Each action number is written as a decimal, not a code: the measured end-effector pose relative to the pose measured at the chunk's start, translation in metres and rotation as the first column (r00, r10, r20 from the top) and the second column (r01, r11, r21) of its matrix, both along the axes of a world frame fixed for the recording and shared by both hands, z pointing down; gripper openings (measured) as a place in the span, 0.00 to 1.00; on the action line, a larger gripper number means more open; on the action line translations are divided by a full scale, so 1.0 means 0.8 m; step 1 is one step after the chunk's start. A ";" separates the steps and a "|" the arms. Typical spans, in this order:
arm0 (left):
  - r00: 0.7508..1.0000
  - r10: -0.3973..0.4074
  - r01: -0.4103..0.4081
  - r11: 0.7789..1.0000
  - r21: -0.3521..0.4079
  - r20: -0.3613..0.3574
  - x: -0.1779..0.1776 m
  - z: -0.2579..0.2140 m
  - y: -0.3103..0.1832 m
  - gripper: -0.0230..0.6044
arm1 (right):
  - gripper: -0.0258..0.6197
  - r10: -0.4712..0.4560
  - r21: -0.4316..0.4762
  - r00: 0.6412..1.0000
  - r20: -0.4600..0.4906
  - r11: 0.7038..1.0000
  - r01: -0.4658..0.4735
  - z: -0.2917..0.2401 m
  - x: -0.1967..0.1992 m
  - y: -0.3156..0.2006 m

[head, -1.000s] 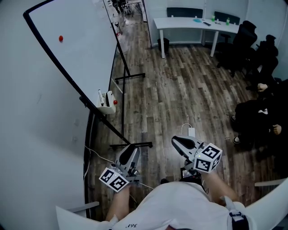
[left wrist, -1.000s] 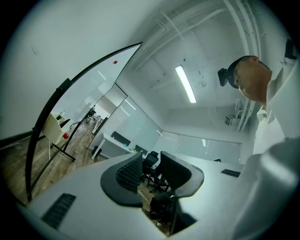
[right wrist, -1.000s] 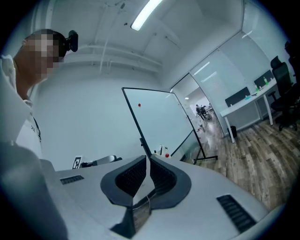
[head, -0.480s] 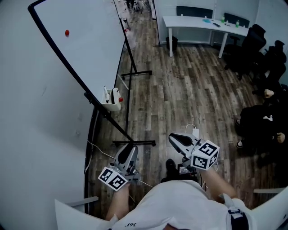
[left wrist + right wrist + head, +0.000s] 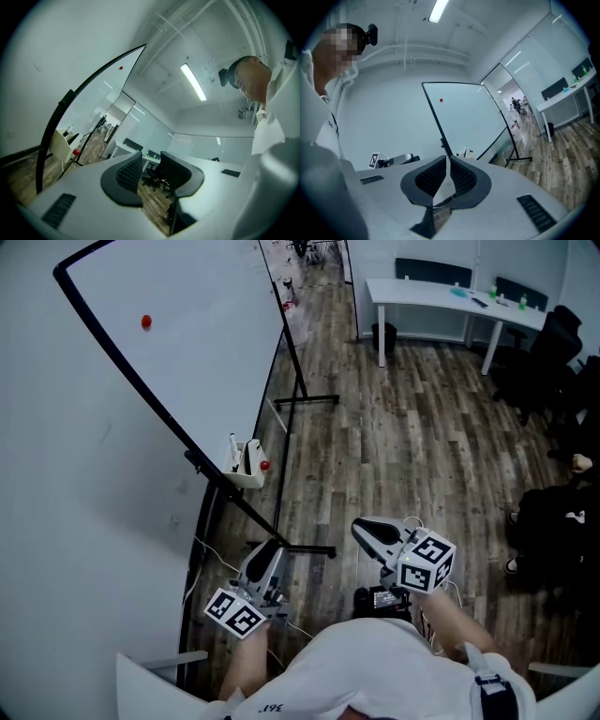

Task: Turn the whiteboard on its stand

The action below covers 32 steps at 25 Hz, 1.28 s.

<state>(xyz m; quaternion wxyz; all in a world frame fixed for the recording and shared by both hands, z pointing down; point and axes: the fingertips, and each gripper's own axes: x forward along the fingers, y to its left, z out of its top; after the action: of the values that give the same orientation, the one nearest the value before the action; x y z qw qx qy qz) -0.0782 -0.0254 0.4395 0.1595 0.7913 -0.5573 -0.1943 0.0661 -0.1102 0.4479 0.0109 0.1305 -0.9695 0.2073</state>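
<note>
The whiteboard [image 5: 178, 343] stands tilted on its black stand [image 5: 281, 540] at the upper left, with a red magnet [image 5: 145, 322] on it and a small tray [image 5: 248, 465] at its lower edge. My left gripper [image 5: 272, 549] hovers just short of the stand's near foot, open and empty. My right gripper [image 5: 361, 526] hangs to the right of the foot, shut with nothing in it. The left gripper view has the board's [image 5: 101, 86] dark edge arcing past the left gripper [image 5: 150, 157]. In the right gripper view the whiteboard [image 5: 464, 117] rises ahead of the right gripper [image 5: 447, 158].
A white desk [image 5: 450, 296] stands at the back right with a dark bin [image 5: 384, 337] under it. Office chairs [image 5: 553, 352] and a seated person [image 5: 562, 512] are along the right side. A thin cable [image 5: 211, 554] runs over the wooden floor by the wall.
The whiteboard and its stand have slid down and right in the head view and look nearer. Both grippers have come closer to the stand's near foot, jaws unchanged.
</note>
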 end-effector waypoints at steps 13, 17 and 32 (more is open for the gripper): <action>0.998 -0.070 0.070 0.998 -0.010 0.001 -0.016 -0.001 -0.083 0.21 | 0.09 -0.082 0.002 0.996 -0.016 0.997 0.082 0.002 -0.026 -0.094; 0.996 -0.094 0.094 0.995 -0.031 -0.003 -0.016 0.003 -0.087 0.21 | 0.09 -0.104 -0.015 0.994 -0.014 0.994 0.104 0.006 -0.028 -0.103; 0.991 -0.133 0.134 0.990 -0.047 0.029 -0.039 0.005 -0.111 0.21 | 0.09 -0.113 -0.034 0.994 0.001 0.993 0.113 0.017 -0.040 -0.128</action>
<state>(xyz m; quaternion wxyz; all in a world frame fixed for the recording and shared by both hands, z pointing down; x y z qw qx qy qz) -0.1092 -0.1138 0.4434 0.1583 0.7507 -0.6156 -0.1804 0.0339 -0.2128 0.4614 0.0250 0.0755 -0.9716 0.2228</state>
